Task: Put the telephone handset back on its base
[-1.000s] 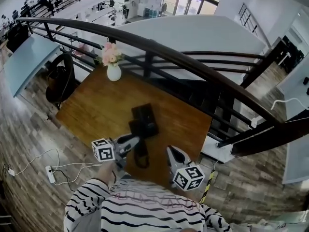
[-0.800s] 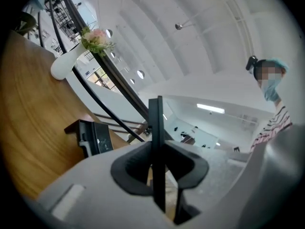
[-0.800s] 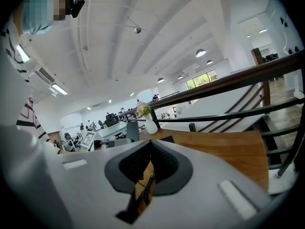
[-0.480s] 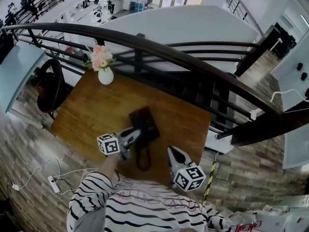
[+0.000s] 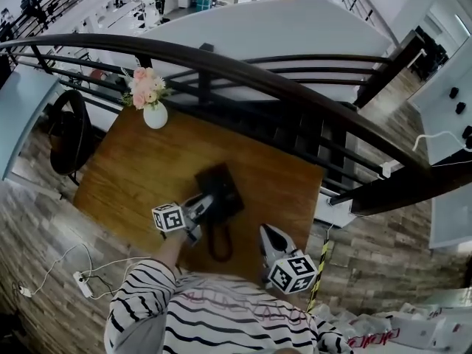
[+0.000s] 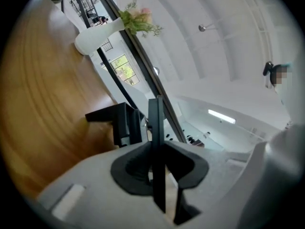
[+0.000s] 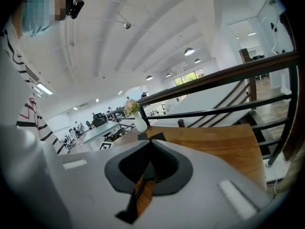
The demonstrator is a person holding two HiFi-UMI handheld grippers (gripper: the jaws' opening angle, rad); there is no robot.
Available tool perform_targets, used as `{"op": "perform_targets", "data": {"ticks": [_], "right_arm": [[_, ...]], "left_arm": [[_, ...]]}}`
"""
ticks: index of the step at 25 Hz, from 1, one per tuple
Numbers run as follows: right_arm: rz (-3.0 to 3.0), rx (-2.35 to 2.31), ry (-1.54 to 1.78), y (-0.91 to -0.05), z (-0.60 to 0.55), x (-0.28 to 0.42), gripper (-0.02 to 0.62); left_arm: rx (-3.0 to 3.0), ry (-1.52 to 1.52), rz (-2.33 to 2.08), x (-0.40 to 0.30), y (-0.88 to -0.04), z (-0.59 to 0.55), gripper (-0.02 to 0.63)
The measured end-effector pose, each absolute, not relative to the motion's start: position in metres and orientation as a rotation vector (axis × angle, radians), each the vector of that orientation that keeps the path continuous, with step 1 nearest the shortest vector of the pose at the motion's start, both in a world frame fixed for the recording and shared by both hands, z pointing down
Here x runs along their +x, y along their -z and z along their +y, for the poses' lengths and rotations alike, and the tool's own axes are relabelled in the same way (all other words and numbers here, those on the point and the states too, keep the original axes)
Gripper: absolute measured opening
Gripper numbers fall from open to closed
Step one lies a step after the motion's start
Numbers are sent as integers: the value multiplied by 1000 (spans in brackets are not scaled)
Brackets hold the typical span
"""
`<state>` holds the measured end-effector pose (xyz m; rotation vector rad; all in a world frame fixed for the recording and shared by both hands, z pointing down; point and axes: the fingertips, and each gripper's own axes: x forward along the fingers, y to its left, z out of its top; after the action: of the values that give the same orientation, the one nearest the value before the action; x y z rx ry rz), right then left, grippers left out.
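The left gripper (image 5: 209, 203) has its jaws squeezing the black plastic telephone handset (image 6: 157, 142), right by its black square base (image 5: 220, 183) on the brown wooden table (image 5: 140, 168). The right gripper (image 5: 267, 233) has its jaws closed, empty.

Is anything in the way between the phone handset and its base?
Nothing visible. The left gripper holds the handset close to the base; the cord loops away toward the person, not between them.
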<state>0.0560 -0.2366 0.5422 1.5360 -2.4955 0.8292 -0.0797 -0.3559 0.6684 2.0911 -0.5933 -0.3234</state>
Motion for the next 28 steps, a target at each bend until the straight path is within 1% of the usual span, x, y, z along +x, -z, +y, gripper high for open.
{"op": "perform_targets", "data": {"ticks": [28], "right_arm": [[-2492,1479,-851,-552,-252,47,2]], "left_arm": [[1917,398,-604,-87,-709,-373,75]]}}
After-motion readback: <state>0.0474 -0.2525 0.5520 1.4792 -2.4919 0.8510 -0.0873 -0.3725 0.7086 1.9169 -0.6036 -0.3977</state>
